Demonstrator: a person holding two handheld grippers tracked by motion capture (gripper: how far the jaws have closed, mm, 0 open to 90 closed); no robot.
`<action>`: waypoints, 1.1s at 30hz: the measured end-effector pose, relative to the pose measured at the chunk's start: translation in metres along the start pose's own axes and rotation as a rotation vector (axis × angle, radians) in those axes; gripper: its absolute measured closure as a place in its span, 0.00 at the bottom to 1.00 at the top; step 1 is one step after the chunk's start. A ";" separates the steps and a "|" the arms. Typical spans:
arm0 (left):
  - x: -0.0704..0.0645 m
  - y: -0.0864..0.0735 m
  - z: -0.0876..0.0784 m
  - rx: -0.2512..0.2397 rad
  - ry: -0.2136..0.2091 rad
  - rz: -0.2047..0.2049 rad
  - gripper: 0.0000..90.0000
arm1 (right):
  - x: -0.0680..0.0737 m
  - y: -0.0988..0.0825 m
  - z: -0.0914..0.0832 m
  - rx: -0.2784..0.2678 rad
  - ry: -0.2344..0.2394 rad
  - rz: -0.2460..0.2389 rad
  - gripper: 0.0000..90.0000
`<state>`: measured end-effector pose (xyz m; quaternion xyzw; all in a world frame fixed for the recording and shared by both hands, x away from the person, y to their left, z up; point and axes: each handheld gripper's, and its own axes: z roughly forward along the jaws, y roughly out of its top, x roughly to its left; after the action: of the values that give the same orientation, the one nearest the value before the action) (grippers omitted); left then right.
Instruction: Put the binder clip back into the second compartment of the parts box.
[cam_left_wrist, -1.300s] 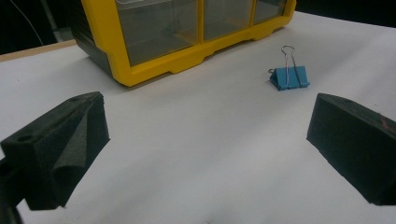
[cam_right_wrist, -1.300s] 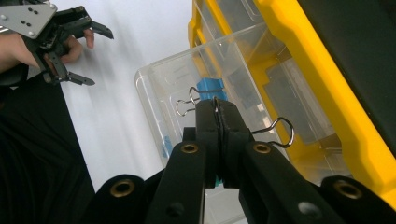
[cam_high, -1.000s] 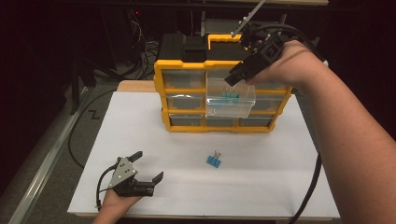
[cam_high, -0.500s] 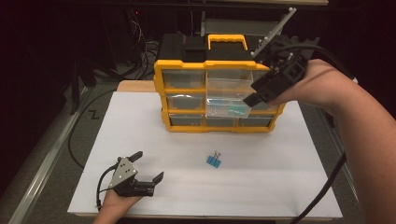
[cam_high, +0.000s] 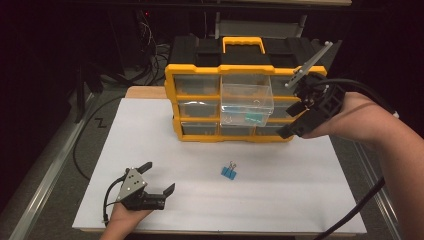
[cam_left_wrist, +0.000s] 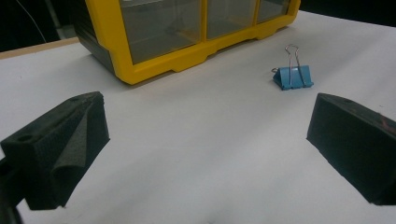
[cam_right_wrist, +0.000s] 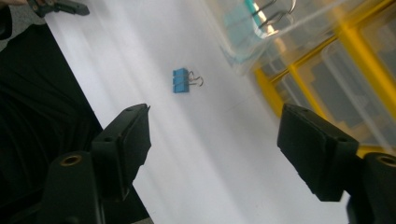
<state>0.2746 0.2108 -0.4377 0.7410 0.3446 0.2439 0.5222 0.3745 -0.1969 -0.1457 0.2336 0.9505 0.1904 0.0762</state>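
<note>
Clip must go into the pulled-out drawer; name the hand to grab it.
Left, probably. The left gripper rests open on the table with the clip straight ahead. The right gripper, also open, hovers beside the drawer, higher and farther off.

The white table sheet (cam_high: 165, 150) is evenly and brightly lit from overhead, while the room behind it from ten to two o'clock falls into near black. Shadows are soft and short. In the right gripper view the clear drawer (cam_right_wrist: 280, 28) at one o'clock blurs, with mild glare streaking the sheet. The left gripper view is sharp.
</note>
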 end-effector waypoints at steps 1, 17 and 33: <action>0.000 0.000 0.000 -0.006 0.001 -0.007 0.00 | 0.001 -0.002 0.002 0.002 -0.001 0.006 0.28; 0.003 0.000 -0.002 -0.010 0.013 -0.019 0.00 | 0.004 -0.037 0.063 0.037 0.032 0.035 0.15; 0.002 0.000 -0.002 -0.013 0.010 -0.014 0.00 | 0.027 -0.071 0.160 0.145 0.065 0.031 0.00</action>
<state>0.2744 0.2140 -0.4368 0.7338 0.3508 0.2462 0.5271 0.3587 -0.1906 -0.3220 0.2469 0.9600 0.1296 0.0250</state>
